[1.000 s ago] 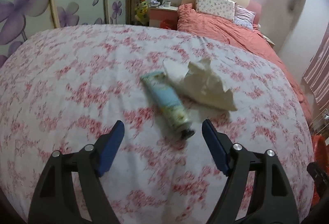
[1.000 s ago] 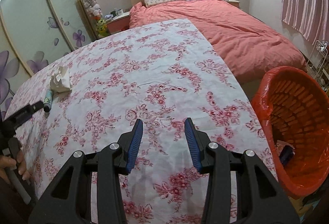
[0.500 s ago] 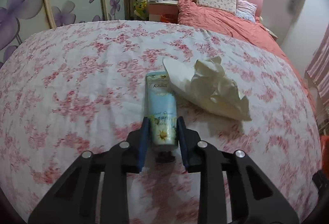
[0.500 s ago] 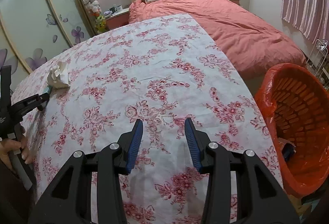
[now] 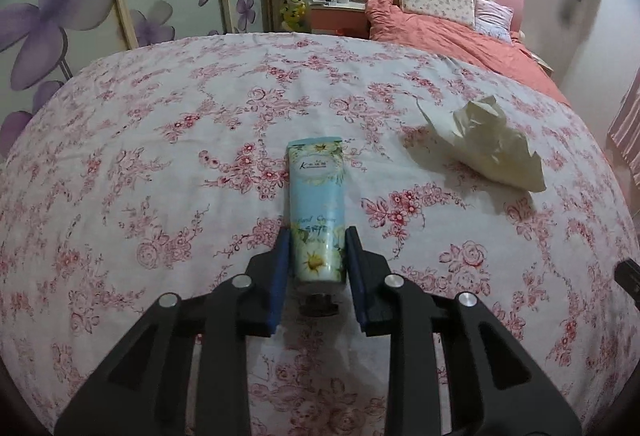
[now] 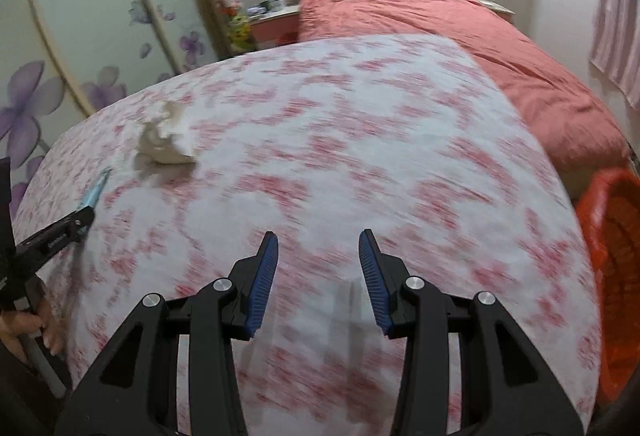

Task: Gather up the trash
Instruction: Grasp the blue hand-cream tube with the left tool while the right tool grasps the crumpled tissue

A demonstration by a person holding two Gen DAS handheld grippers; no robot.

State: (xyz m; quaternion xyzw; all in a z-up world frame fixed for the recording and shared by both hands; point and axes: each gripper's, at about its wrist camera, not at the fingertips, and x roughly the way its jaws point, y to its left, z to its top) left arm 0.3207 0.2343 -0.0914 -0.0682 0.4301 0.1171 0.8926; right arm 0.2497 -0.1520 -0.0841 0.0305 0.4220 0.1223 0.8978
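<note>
The left tongs [image 5: 315,256] clamp the cap end of a pale blue tube [image 5: 317,211] — its label reads "Hand Cream" — above the flowered bed [image 5: 160,163], a crumpled tissue [image 5: 490,145] nearby. Only the right view shows the orange basket [image 6: 616,268]; the right tongs [image 6: 318,268] stand part open, empty.

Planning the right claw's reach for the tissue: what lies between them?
Only bare flowered bedspread lies between the open right claw and the tissue, seen in the blurred right wrist view.
</note>
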